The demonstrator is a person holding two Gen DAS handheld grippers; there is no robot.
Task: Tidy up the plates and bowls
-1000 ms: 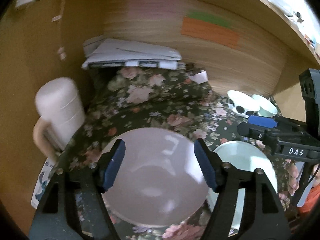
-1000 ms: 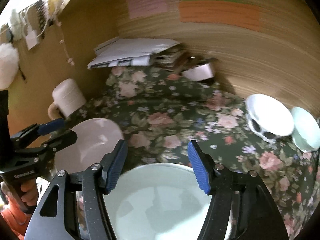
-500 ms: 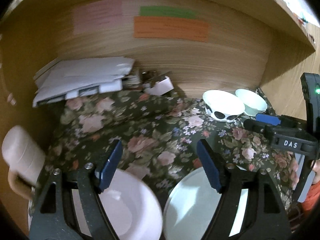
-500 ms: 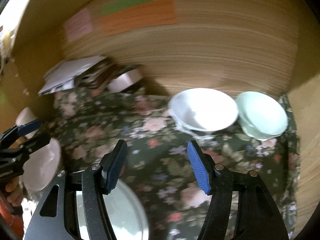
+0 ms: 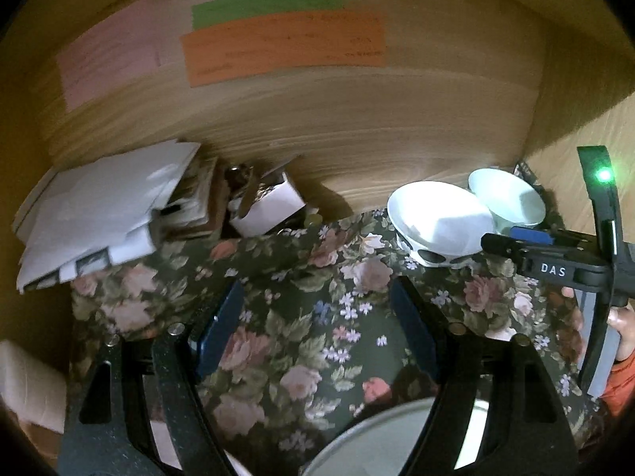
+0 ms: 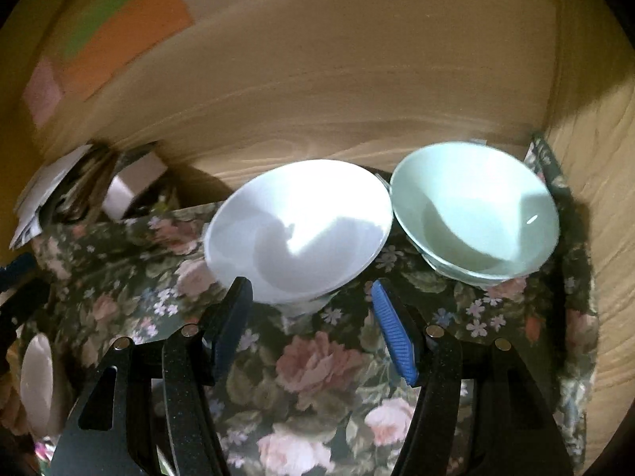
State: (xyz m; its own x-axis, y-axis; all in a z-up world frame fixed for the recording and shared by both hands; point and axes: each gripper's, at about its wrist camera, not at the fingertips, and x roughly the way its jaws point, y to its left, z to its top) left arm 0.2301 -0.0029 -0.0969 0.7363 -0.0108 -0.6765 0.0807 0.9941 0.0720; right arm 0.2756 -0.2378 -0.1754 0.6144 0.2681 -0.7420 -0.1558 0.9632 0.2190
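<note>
We found the white bowl point(image 6: 301, 230) standing upright on the floral cloth point(image 6: 317, 361) near the wooden back wall point(image 6: 337, 91), with the pale green bowl point(image 6: 476, 206) just to its right, their rims touching or very nearly so; we could not tell which. In the left wrist view the white bowl point(image 5: 438, 220) showed dark oval spots low on its outer side, and the green bowl point(image 5: 506, 196) sat behind it toward the corner.

Our right gripper point(image 6: 313, 317) pointed at the foot of the white bowl. Its jaws stood apart at a middling width with nothing between the blue pads point(image 6: 395, 337), only cloth and the bowl's base beyond them. From the left wrist view we saw the same right gripper point(image 5: 516, 240) from the side, close to the white bowl, a hand point(image 5: 621, 329) on its handle and a green light glowing on its body.

Our left gripper point(image 5: 313, 321) hung over bare cloth, its jaws wide, having just been opening, and empty. A pale green plate point(image 5: 381, 440) lay on the cloth at the bottom edge, partly under the right-hand finger. At the far left edge of the right wrist view we made out a pinkish-white plate point(image 6: 35, 384).

Farther back lay a stack of white papers point(image 5: 103, 210) and a small white box point(image 5: 266, 208) against the wall. Pink, green and orange paper strips point(image 5: 281, 47) were stuck on the wall above.
</note>
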